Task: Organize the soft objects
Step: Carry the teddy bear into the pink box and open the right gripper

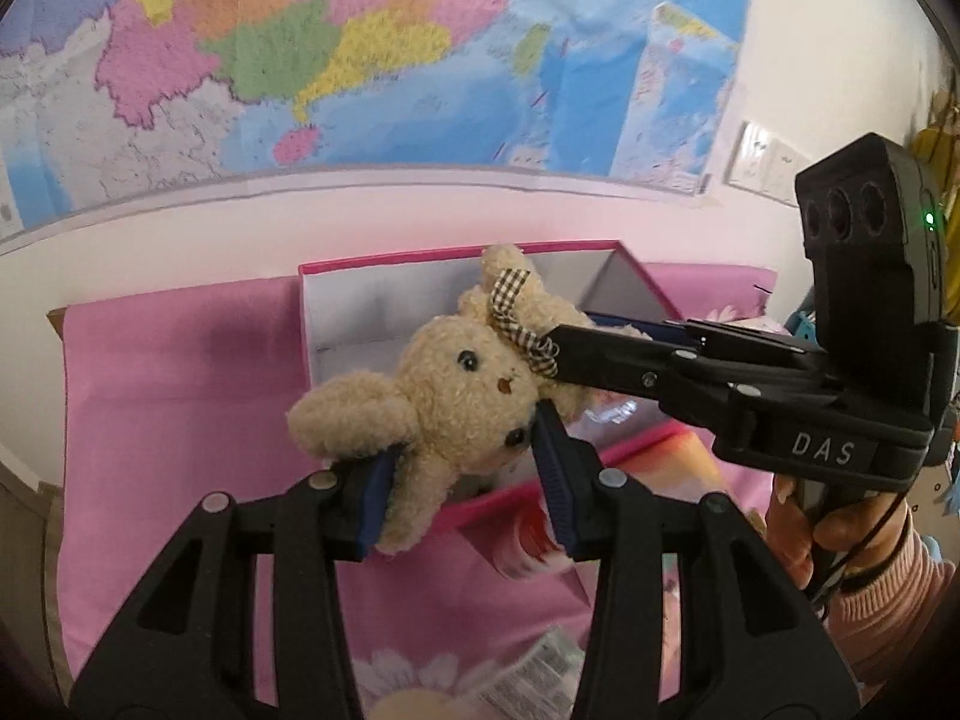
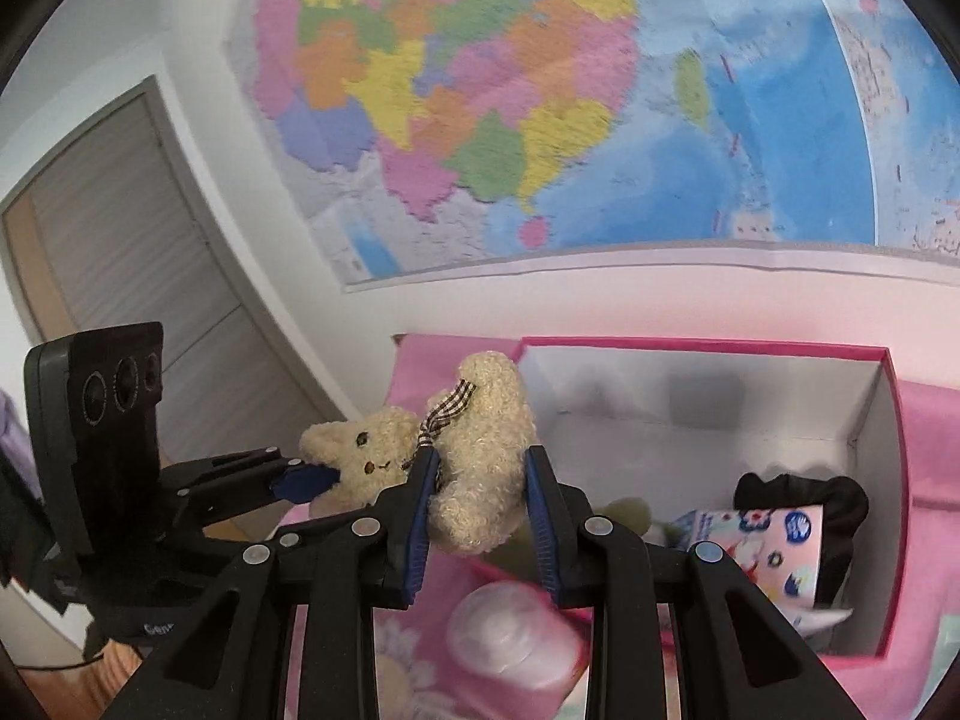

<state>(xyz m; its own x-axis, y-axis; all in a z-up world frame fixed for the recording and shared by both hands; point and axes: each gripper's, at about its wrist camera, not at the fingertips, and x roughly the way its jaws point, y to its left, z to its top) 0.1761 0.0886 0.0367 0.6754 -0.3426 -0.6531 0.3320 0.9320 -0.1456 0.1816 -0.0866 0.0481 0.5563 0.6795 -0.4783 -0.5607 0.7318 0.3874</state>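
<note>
1. Left wrist view: left tongs (image 1: 474,480) partly closed, ribbed blue pads (image 1: 375,501) pressed into the lower body of a plush bunny (image 1: 462,396).
2. Right tongs (image 1: 549,369) reaching in level from the right edge of that view, black jaws closed on the bunny's ear at the checked ribbon (image 1: 510,312).
3. Right wrist view: right tongs (image 2: 480,516) partly closed on a curly cream ear or limb, blue ribbed pads (image 2: 420,516) dented into the pile on both sides; left tongs (image 2: 300,480) clamped at the other end of the toy.
4. Hard matte black plastic jaws with round silver rivets; soft, nubbly, cream-coloured fleece between them.
5. Hand (image 1: 804,534) in a pink ribbed sleeve (image 1: 888,606) wrapped around the right handle, low at the right edge.
6. Bunny held in the air between both tongs, stretched sideways, face turned to the camera: black bead eyes, small brown stitched nose, brown-and-white gingham bow.
7. Held above the near left corner of an open pink box (image 2: 888,480) with white inner walls.
8. Inside the box, near its right wall, a black fabric item (image 2: 840,498) and a printed pink pack (image 2: 762,546).
9. Pink cloth (image 1: 180,396) under the box, smooth, with a daisy print at the near edge.
10. Blurred pink-capped bottle (image 2: 516,636) just before the box's near wall.
11. Colourful map (image 1: 300,60) on the white wall behind.
</note>
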